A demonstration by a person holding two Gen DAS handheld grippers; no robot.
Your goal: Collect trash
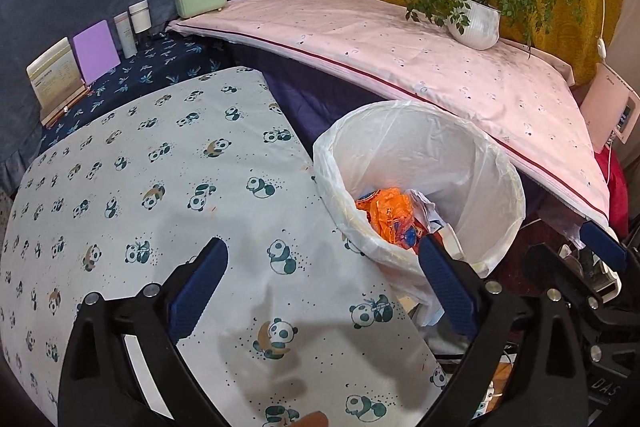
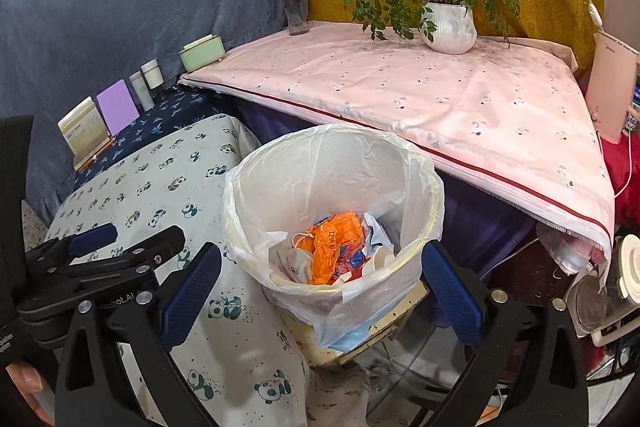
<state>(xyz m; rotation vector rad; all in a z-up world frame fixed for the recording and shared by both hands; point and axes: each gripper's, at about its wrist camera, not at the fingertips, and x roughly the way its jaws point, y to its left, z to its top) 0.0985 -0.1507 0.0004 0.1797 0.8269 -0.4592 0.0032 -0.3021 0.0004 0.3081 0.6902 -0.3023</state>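
the lined bin (image 2: 336, 211) at twelve o'clock of the right gripper (image 2: 320, 291) already holds an orange wrapper (image 2: 336, 243) and crumpled paper; both it and the left gripper (image 1: 320, 291) stand jaws apart, empty; the panda cloth (image 1: 160, 187) shows no trash left, so collecting looks nearly done
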